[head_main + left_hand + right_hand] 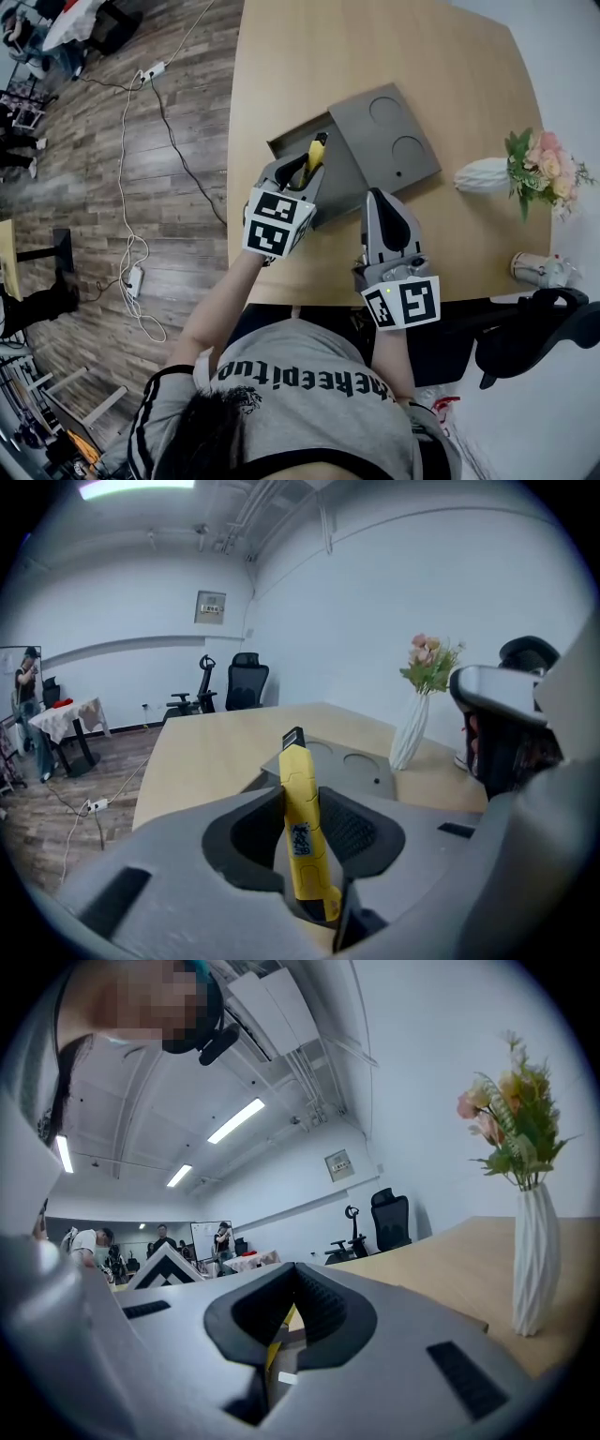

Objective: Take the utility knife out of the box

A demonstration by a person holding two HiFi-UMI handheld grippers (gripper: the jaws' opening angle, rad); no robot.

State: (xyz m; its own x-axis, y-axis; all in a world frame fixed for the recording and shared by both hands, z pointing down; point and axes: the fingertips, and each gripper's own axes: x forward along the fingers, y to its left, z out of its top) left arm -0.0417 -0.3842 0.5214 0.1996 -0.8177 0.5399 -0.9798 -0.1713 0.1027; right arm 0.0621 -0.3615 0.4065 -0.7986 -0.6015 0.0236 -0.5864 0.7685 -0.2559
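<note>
Holding utility knife (317, 153) clamped in left hand-held gripper (303, 174), just above open grey box (384, 141) at frame centre; right hand-held gripper (379, 199) jaws together, empty. Knife looks out; only setting down left.

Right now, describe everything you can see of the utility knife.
The utility knife is a slim yellow body, plastic by its look, with a black tip and a small printed label on its side. It stands tilted, tip up and away, clamped between the fingers of the left gripper, above the open grey box. Nothing else touches it.
</note>
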